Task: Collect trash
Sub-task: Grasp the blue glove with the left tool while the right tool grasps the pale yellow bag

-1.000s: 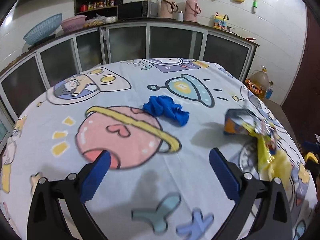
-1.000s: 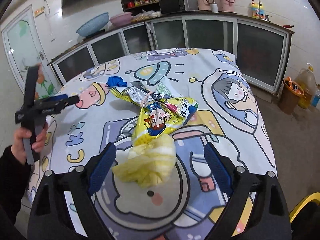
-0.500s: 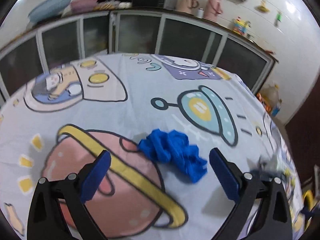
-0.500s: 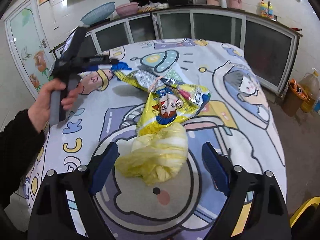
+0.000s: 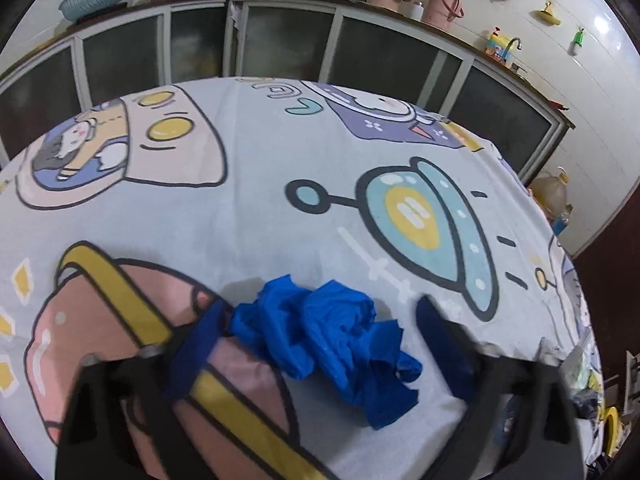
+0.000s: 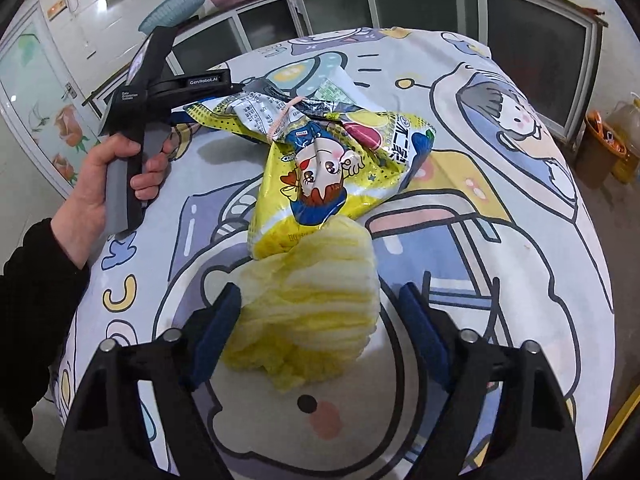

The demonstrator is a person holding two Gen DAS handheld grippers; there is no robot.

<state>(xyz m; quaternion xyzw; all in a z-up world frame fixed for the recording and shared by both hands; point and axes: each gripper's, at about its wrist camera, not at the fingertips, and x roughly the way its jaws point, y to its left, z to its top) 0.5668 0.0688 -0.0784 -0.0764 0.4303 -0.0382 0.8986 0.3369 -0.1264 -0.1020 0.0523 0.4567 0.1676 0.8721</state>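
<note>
A crumpled blue wad (image 5: 332, 340) lies on the cartoon-print tablecloth (image 5: 280, 184). My left gripper (image 5: 318, 308) straddles it with its jaws closing. The left pad (image 5: 200, 344) is at the wad's edge and the right pad stands clear of it. In the right wrist view a crumpled yellow wad (image 6: 316, 312) sits between the closing jaws of my right gripper (image 6: 320, 291). One pad (image 6: 218, 328) touches it and the other is a little apart. A yellow snack bag (image 6: 340, 172) lies just beyond the yellow wad.
A hand (image 6: 100, 184) holds the left gripper's black handle (image 6: 132, 120) beside the snack bag. Glass-front cabinets (image 5: 288, 44) run behind the table. A bin (image 6: 600, 140) and an oil jug (image 6: 628, 152) stand on the floor past the table's right edge.
My left gripper moved forward and down until the blue wad sat between its jaws, which narrowed. My right gripper sank over the yellow wad and its jaws narrowed too.
</note>
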